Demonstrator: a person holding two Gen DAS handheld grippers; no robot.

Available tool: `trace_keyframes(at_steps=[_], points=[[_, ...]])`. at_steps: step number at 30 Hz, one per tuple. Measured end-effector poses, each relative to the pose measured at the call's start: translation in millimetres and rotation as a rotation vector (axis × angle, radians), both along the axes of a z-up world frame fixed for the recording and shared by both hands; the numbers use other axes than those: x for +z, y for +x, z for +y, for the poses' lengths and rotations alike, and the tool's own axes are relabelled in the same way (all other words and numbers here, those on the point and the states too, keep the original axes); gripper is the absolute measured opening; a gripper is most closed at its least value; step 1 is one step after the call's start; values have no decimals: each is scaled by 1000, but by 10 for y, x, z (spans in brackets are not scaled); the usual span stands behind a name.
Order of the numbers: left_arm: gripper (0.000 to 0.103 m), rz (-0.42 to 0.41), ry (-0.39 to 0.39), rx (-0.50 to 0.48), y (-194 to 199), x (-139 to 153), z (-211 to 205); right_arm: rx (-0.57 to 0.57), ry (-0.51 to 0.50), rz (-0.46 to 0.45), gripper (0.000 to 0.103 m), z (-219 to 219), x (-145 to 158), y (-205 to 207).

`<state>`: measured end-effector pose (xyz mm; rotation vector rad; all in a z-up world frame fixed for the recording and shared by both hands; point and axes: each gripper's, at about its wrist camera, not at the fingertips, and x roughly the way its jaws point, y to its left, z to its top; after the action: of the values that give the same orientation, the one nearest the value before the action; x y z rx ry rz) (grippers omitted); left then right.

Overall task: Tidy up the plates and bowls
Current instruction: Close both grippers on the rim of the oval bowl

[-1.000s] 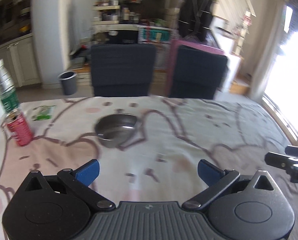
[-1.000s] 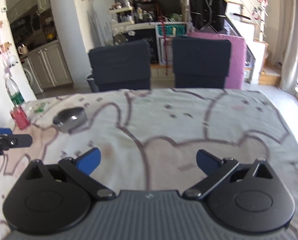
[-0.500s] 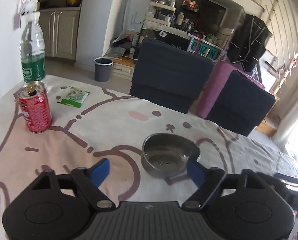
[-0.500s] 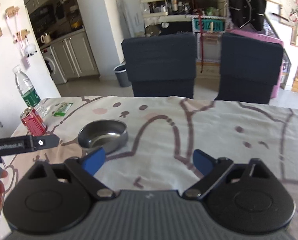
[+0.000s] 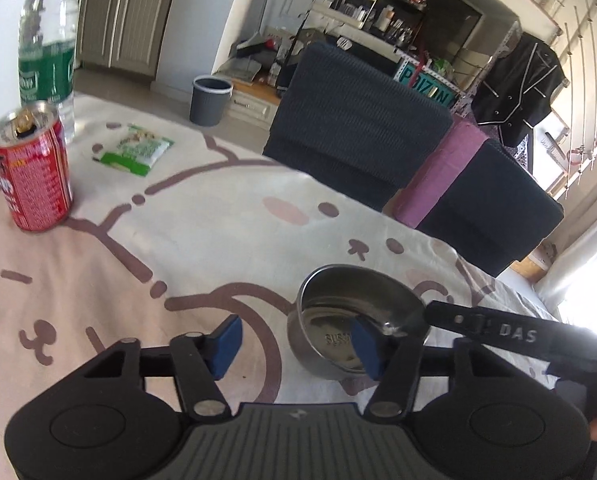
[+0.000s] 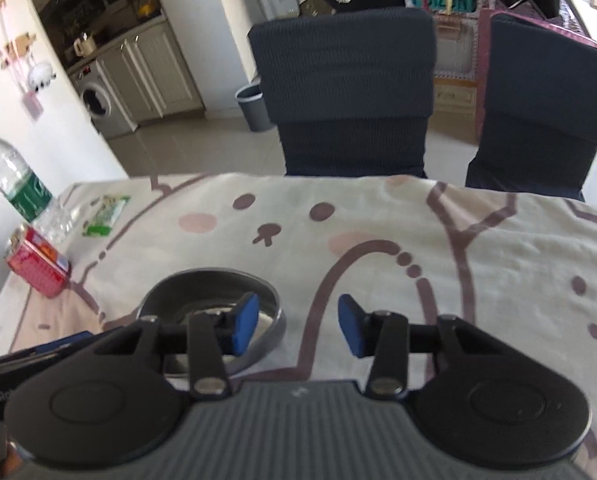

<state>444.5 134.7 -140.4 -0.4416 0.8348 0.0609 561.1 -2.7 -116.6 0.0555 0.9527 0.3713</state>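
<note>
Left wrist view: the bowl, thin rigid slippery steel, looks light; both grippers' fingers, just narrowing and half-spread, straddle opposite rim walls without pinching, the best hold.

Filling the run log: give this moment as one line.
stage: reaching bowl | left tongs: closing, astride near rim, no grip | right tongs: closing, astride far rim, no grip

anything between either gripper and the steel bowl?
No. Both grippers have been closing astride opposite walls of the steel bowl, pads not visibly pressing. Left gripper; right gripper. Red can stands clear.
</note>
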Motion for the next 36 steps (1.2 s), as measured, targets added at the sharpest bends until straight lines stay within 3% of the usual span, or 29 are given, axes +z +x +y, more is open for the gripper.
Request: trace_keyframes(at_steps=[2,5,6,9,11,16,26,36], points=[[47,6,-13,-5,36,-40,11,7,1,14,48,74,-68,29],[35,9,-34,-6,60,-71,39,10,-4,30,32,171,-169,41],[34,12,-39,-5,69,-83,45,14,-19,32,23,215,-200,35],[32,31,-72,-14,87,-134,43,24,-24,24,16,280,-221,2],[22,40,-86,-32,93,-155,27,30,-30,17,16,295,-214,-27],[10,33,-41,-34,72,-74,3,38,-49,4,15,309,-182,-139],[7,-11,-19,-70,-224,308,-211,11,-67,-83,14,122,188,-633],[6,-75,11,-216,-828,829,-836,-78,-27,-162,14,-610,683,-1496]])
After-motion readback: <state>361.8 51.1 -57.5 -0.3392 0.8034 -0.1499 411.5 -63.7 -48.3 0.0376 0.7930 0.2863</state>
